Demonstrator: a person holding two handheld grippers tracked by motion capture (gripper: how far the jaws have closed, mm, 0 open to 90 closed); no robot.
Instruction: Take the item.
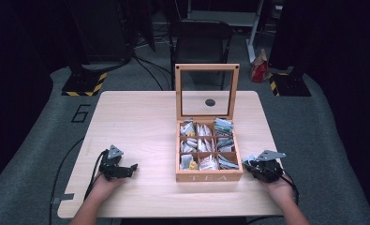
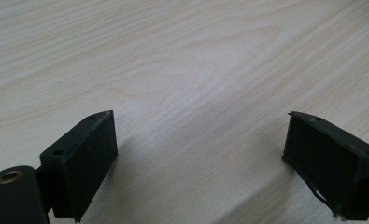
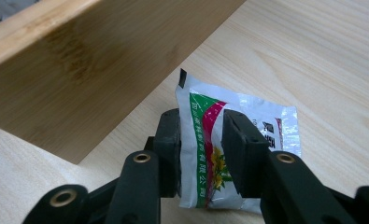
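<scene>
Wood of a pale, light-grained table (image 1: 140, 117) spreads under the high view, where my left gripper (image 1: 132, 167) rests near the front edge, well to the left of an open wooden tea box (image 1: 209, 177) whose glass-paned lid (image 1: 207, 68) stands upright and whose compartments hold packets. My right gripper (image 1: 248, 161) sits just beside the box's right front corner, a silvery sachet at its tip. Along my left gripper (image 2: 198, 140) in its own view, the two black jaws stand wide apart over bare tabletop, nothing between them. Through my right gripper (image 3: 202, 133) view, a white foil sachet with a green and red band and yellow flowers (image 3: 205, 154) stands between the jaws beside the box's wooden wall (image 3: 93, 70); the left pad touches it, but I cannot tell whether the right one presses it.
</scene>
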